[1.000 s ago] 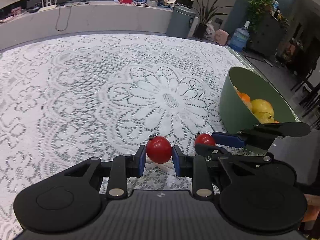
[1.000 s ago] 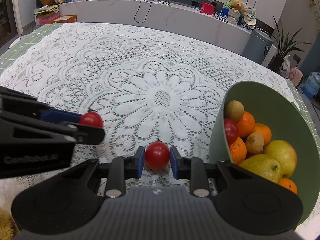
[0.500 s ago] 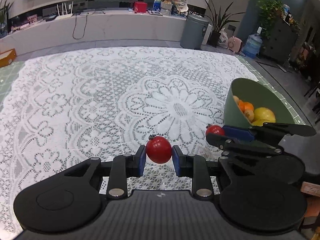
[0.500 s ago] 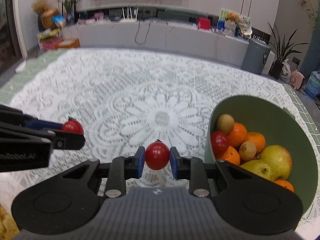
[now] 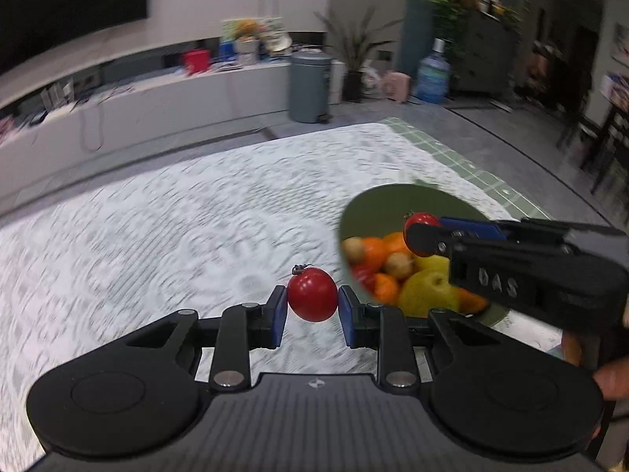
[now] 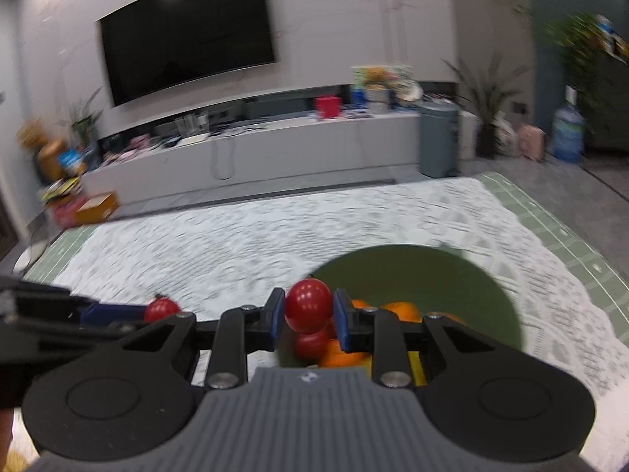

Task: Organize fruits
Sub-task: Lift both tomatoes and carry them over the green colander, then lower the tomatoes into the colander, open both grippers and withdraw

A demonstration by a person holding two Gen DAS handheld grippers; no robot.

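left tool [image 5: 312, 308] level beside green bowl [image 5: 377, 202], grips tomato [image 5: 312, 300]; right tool [image 6: 306, 316] prob over bowl, clamps 2nd tomato [image 6: 308, 305].

Your left gripper [image 5: 312, 310]: black linkage arms, blue pads [image 5: 278, 314], silver screws, ribbed grey body. Your right gripper [image 6: 308, 316]: identical build, white "DAS" lettering on its side. Bare skin shows behind it.

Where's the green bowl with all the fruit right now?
The green bowl sits on the lace tablecloth toward the right side, directly below the right gripper, which holds a red tomato over it.
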